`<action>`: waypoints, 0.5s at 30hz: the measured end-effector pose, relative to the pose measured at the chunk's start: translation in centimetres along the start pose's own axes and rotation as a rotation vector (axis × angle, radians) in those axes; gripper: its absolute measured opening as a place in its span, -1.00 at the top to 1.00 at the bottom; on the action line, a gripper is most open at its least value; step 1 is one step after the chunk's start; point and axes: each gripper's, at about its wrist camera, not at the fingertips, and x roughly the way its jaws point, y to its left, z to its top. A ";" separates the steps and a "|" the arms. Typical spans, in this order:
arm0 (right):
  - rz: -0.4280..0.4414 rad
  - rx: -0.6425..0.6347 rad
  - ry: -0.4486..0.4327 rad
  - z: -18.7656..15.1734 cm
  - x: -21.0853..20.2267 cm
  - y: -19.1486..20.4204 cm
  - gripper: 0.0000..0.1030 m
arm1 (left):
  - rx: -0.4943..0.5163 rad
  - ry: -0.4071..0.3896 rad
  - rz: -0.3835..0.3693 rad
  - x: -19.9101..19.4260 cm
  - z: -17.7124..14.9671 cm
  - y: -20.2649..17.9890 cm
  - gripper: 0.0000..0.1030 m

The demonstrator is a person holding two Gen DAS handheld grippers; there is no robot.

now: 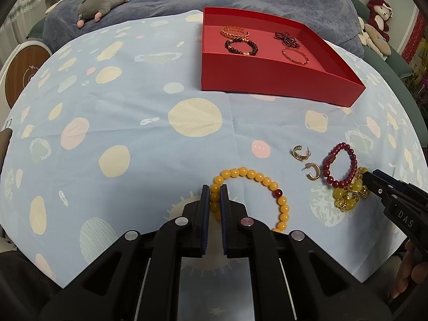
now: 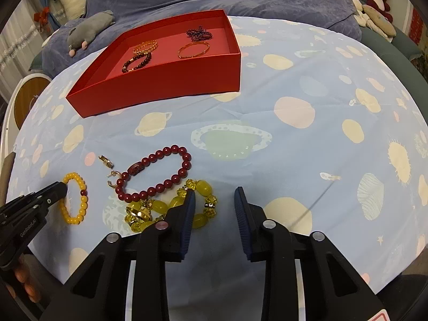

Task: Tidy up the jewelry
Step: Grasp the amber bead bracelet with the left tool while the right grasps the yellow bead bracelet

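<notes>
Your left tongs [image 1: 214, 191] grip the yellow bracelet [image 1: 267, 184]; your right tongs [image 2: 215, 194] stand apart over the chunky bracelet [image 2: 174, 206].

On the planet-print cloth [image 1: 133, 133], the left pads are pinched onto the yellow beads at the loop's left side. The right tongs are narrowed partway but clamp nothing: one finger [image 2: 188, 203] rests over the chunky yellow beads, the other over bare cloth. The red bracelet [image 2: 160, 171] touches that heap, two gold earrings [image 1: 305, 160] just beside it. The red box [image 1: 267, 80], farther back, holds four bracelets.
</notes>
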 end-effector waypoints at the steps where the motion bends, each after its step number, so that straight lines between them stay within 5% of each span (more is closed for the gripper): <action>1: 0.003 0.003 -0.001 -0.1 0.0 -0.1 0.63 | -0.001 0.001 -0.001 0.0 0.0 0.0 0.86; 4: 0.004 -0.002 0.001 -0.1 0.0 -0.2 0.79 | -0.001 0.001 -0.001 0.0 0.0 0.0 0.86; 15: 0.053 0.021 -0.040 0.5 -2.5 -0.1 0.83 | -0.037 0.016 -0.036 -0.6 0.6 0.7 0.86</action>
